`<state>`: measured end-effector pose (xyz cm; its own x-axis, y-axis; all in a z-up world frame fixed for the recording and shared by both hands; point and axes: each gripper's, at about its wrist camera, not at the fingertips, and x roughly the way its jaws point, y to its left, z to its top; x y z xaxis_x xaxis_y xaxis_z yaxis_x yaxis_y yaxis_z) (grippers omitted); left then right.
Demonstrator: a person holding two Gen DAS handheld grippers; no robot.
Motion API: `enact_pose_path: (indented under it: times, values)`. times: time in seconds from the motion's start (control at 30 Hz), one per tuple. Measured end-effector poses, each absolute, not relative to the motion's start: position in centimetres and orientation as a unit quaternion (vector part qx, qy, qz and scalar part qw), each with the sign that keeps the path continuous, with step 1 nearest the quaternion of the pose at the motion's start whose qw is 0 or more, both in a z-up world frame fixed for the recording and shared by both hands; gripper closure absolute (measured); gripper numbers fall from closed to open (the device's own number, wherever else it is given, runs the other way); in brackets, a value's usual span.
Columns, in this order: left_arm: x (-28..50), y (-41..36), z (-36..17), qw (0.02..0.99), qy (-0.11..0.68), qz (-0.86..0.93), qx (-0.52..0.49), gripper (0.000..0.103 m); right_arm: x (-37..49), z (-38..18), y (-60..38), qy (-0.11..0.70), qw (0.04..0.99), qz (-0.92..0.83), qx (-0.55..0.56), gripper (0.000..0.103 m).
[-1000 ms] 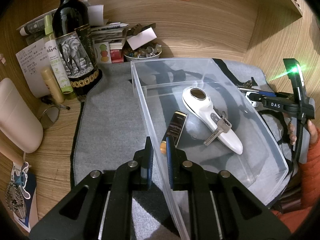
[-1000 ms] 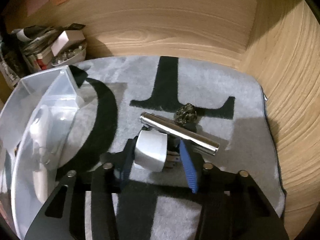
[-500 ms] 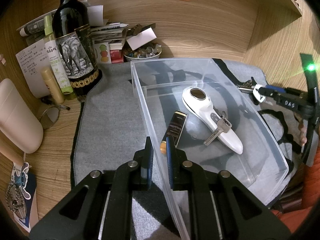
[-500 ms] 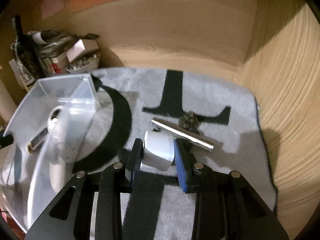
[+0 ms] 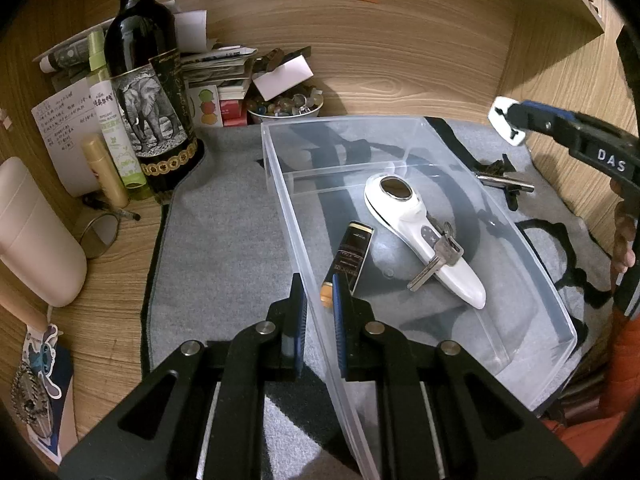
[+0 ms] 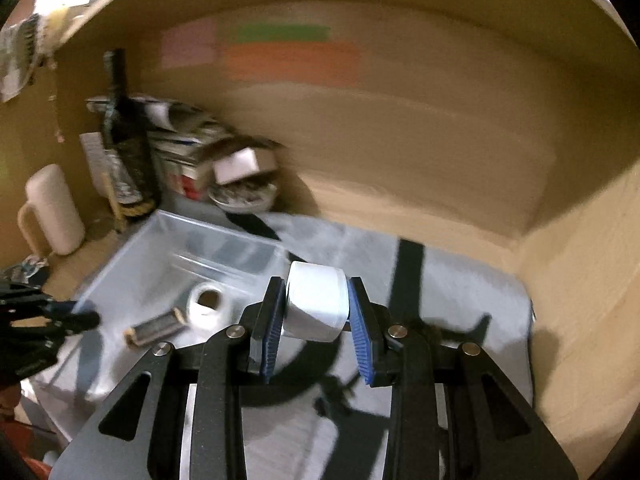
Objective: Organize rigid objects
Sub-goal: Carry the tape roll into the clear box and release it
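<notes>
Warm, dim indoor light fills this wooden nook, and both views bend hard at the edges with black fisheye corners. The left wrist view is sharp: the clear plastic bin (image 5: 420, 216) catches pale glare along its walls, the wine bottle (image 5: 140, 40) shows a soft highlight on its shoulder, and the white handheld device (image 5: 424, 240) throws a shadow onto the grey mat (image 5: 224, 240). The right wrist view is smeared by motion blur; the coloured notes (image 6: 280, 56) on the back wall are streaks, while the white block (image 6: 316, 300) between the jaws stays fairly crisp and bright
</notes>
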<state>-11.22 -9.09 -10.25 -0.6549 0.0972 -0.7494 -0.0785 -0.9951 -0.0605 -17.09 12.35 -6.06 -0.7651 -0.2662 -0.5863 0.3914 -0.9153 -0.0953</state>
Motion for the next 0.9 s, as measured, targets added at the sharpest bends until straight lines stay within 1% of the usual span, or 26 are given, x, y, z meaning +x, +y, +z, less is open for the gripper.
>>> enact_pose_path:
  times: [0.2,0.43,0.63,0.8,0.9]
  values:
    - [-11.2,-9.1,-10.2,0.049,-0.011,0.91,-0.412,0.09,-16.5,-5.3,9.3,0.123,0.221,-0.926,0.279,0.074]
    - [-11.2,-9.1,-10.2,0.05,-0.014,0.91,-0.412,0.09,-16.1,-6.9,6.4,0.124,0.272,-0.904,0.307,0.074]
    - [-11.2,-9.2,-10.2,0.054,-0.022,0.909,-0.412,0.09,-16.6,-9.3,4.1,0.161,0.285,-0.879,0.348,0.074]
    - [-11.2,-9.3,-10.2,0.057,-0.023,0.909,-0.412,0.09,-17.8,-11.1,3.3,0.169,0.279,-0.862,0.388,0.074]
    - [-11.2,-9.3,-10.2,0.057,-0.019,0.909,-0.412,0.09,-17.8,-11.1,3.6,0.166,0.275,-0.862,0.392,0.074]
